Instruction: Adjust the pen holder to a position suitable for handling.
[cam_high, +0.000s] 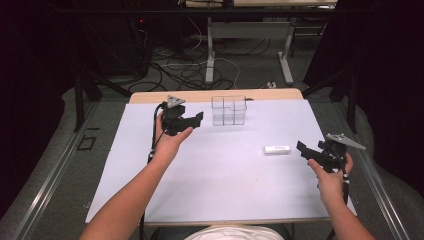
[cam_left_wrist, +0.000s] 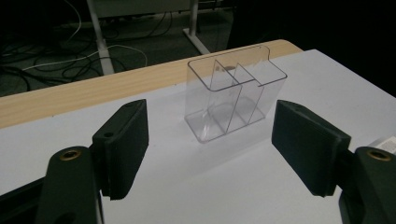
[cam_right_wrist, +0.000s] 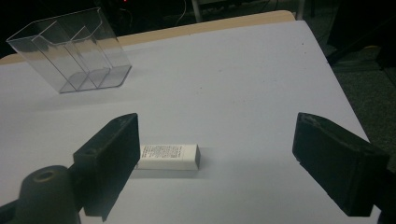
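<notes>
A clear plastic organizer (cam_high: 229, 110) with several upright compartments stands near the table's far edge; it also appears as the organizer (cam_left_wrist: 233, 95) and the organizer (cam_right_wrist: 74, 49). A small white eraser-like block (cam_high: 276, 149) lies flat on the white surface at the right, seen closer as the block (cam_right_wrist: 169, 156). My left gripper (cam_high: 192, 121) hovers just left of the organizer, open and empty (cam_left_wrist: 210, 149). My right gripper (cam_high: 306, 150) sits right of the white block, open and empty (cam_right_wrist: 217, 165), with its left jaw close beside the block.
A white sheet (cam_high: 220, 165) covers the wooden table (cam_high: 150, 96), whose bare far strip shows behind the organizer. Beyond the table lie cables and desk legs (cam_high: 210, 60) on the floor. A metal rail (cam_high: 45, 190) runs along the left side.
</notes>
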